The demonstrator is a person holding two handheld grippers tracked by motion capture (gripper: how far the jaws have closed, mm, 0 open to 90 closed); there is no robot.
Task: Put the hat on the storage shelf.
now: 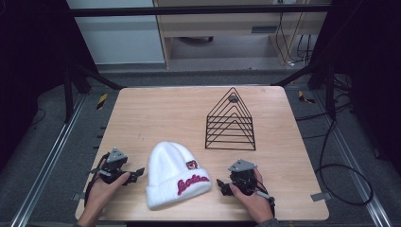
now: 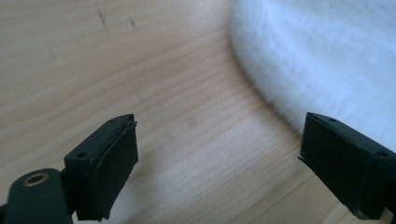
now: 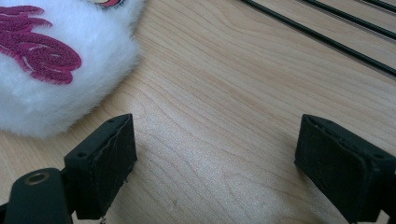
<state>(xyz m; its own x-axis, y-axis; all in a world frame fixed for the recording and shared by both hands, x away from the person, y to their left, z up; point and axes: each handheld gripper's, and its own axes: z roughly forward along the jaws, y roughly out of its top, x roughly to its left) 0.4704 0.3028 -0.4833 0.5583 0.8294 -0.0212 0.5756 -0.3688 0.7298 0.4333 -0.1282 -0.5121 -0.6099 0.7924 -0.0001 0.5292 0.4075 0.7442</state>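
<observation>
Two hand-held grippers, left hand-held gripper (image 1: pixel 138 172) and right hand-held gripper (image 1: pixel 221 186), gape empty beside one white beanie (image 1: pixel 174 172); one wire rack (image 1: pixel 231 121) stands empty on the bench (image 1: pixel 156 113).

A fluffy white beanie (image 1: pixel 172 172) with magenta embroidered lettering on its folded cuff lies flat between the two pairs of fingers, touching neither, crown pointing away.

Wooden table (image 1: pixel 142 113) — white beanie (image 1: pixel 176 174), wire rack (image 1: pixel 230 120)
</observation>
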